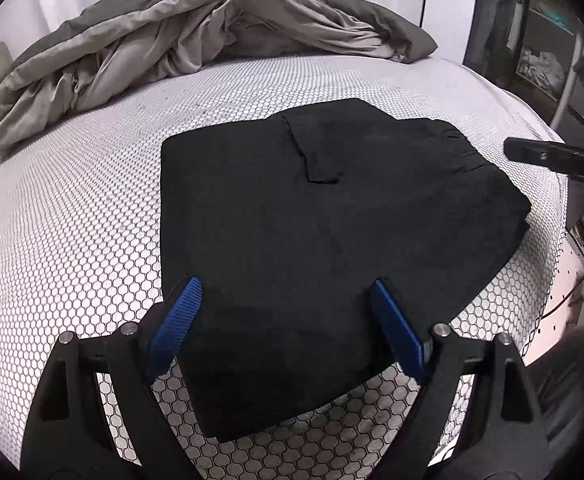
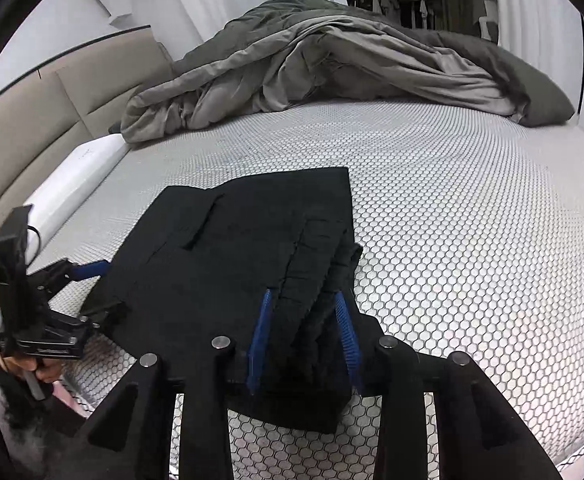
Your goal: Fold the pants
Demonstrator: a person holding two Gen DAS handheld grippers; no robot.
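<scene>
I see the black pants point(image 1: 332, 232) lying folded into a compact stack on the bed point(image 1: 91, 240), on its honeycomb-patterned cover, with a rumpled grey duvet point(image 1: 179, 40) well behind. My left tool point(image 1: 287, 320) stands wide open over the near edge of the stack, gripping nothing. My right tool point(image 2: 304, 336) straddles the folded waistband end; I cannot tell whether its pads point(image 2: 259, 332) press on the cloth.

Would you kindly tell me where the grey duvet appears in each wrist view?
Left wrist: grey duvet lies upper left, beyond the black pants.
Right wrist: duvet spans the top centre.
Shared landmark: the honeycomb-patterned mattress beneath both.
</scene>
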